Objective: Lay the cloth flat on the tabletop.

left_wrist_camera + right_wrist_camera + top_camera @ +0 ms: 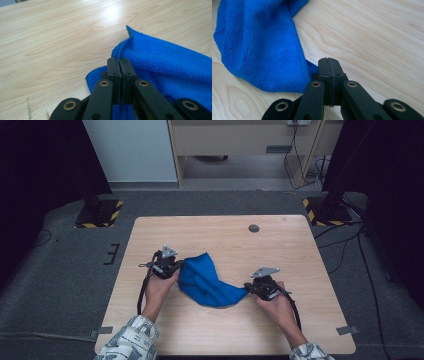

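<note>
cloth: a blue cloth lies bunched a little in from the near edge of the table, about midway between its left and right edges, strung between the two grippers
left gripper: left gripper is pressed together on the cloth's left end; in the left gripper view the jaws meet with blue pile bunched right at them, so I take it as pinching the hem
right gripper: right gripper is closed on the cloth's right corner; in the right gripper view the cloth runs into the shut jaws
feel: soft, light terry, limp; it sags and folds wherever it isn't held, and should not slip much from the pads
where to hold: by corners or hem, as now; a grip mid-panel would only gather a lump
risk: I'd guess a thin pinch of hem could pull free if the hands draw apart sharply
table: pale wood, a dark round plug near the far edge
</note>
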A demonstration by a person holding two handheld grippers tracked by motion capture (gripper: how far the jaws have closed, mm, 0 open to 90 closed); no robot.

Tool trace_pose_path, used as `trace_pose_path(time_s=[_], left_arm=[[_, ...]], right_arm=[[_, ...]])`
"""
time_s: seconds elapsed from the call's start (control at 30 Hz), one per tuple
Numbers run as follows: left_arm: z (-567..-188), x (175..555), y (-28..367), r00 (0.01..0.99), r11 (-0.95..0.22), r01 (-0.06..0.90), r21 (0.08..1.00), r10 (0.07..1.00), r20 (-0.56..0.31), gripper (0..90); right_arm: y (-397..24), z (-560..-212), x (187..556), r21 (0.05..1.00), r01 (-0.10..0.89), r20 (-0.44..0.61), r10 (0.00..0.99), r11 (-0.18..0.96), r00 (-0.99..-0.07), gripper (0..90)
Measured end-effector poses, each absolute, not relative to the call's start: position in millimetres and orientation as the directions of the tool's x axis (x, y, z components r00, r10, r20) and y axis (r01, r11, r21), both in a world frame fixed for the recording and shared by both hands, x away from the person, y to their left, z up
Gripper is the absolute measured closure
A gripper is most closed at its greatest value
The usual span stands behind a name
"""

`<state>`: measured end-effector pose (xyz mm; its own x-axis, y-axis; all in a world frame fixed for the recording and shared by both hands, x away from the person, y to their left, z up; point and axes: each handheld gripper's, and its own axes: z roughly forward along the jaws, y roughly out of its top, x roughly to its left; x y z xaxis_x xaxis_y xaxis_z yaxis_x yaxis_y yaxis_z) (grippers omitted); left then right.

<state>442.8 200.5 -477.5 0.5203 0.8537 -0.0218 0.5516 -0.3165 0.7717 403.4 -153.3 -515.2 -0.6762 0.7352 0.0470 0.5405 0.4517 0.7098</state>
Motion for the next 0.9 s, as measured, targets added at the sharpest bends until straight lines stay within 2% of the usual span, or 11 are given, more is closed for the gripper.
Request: trace_pose_path(time_s=[0.2, 0.53, 0.9], left_arm=[[-477.5, 432.2, 205.6, 0.528, -0.322, 0.543, 0.776, 0.849, -0.017, 88.3], [-486.6, 413.2, 206.7, 0.573, -0.410, 0.548, 0.729, 0.819, 0.030, 88.5], [-507.8, 391.9, 218.8, 0.595, -0.427, 0.603, 0.674, 0.804, -0.023, 87.6]], right_arm=[[-174.7, -512.1, 405.3, 0.702, 0.565, 0.042, 0.767, 0.433, -0.640, 90.0], [-197.8, -502.5, 411.9, 0.698, 0.594, 0.036, 0.809, 0.400, -0.587, 90.0], [-200.5, -490.9, 420.0, 0.703, 0.595, 0.032, 0.820, 0.388, -0.572, 90.0]])
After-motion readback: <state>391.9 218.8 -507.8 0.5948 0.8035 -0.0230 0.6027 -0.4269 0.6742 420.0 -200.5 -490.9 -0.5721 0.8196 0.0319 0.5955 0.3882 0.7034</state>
